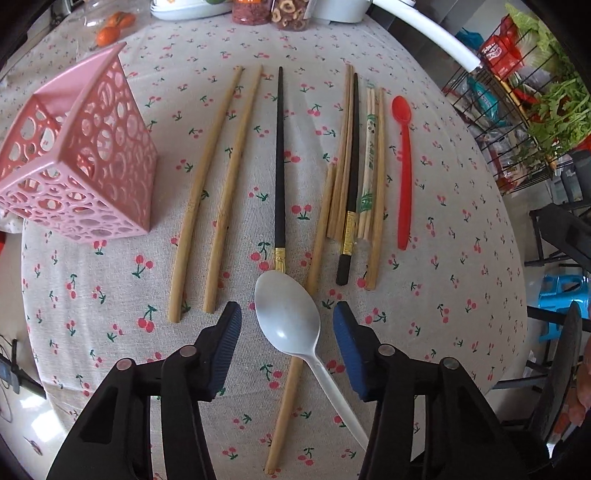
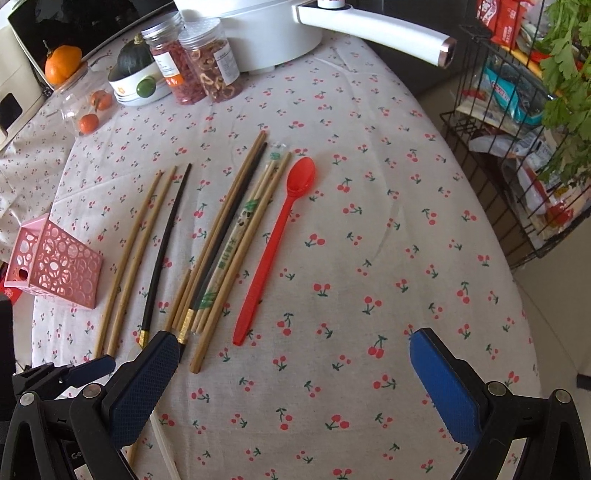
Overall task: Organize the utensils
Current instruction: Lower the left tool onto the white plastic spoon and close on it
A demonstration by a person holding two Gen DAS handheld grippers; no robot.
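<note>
A pink perforated utensil holder lies tipped on its side at the left of the cherry-print tablecloth; it also shows in the right wrist view. Wooden chopsticks, black chopsticks, a wrapped pair and a red spoon lie in a row. A white plastic spoon lies between the open jaws of my left gripper, not gripped. My right gripper is open and empty above the cloth, near the red spoon.
Jars, a white pot with a long handle, oranges and a bowl stand at the table's far edge. A black wire rack with packets and greens stands off the right edge. A blue stool is on the floor.
</note>
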